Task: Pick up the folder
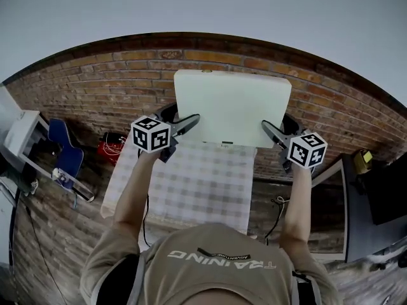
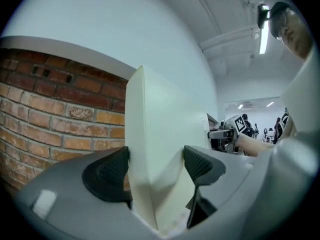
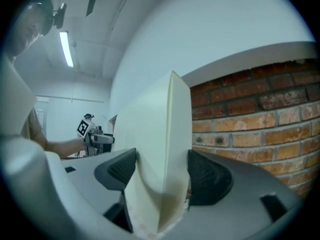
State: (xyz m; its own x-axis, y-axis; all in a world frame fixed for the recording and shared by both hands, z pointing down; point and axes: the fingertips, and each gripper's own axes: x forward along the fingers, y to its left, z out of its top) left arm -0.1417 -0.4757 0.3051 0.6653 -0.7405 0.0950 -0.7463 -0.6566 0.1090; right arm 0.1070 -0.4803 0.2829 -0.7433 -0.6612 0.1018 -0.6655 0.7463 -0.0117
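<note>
A thick cream-white folder is held up in the air in front of the brick wall, above the far end of the table. My left gripper is shut on its left edge and my right gripper is shut on its right edge. In the left gripper view the folder stands upright between the two black pads, pinched and slightly creased. In the right gripper view the folder is squeezed the same way between the pads.
A table with a checked cloth lies below the folder. A brick wall runs behind it. A blue chair and a red object sit at the left, and a dark cabinet at the right.
</note>
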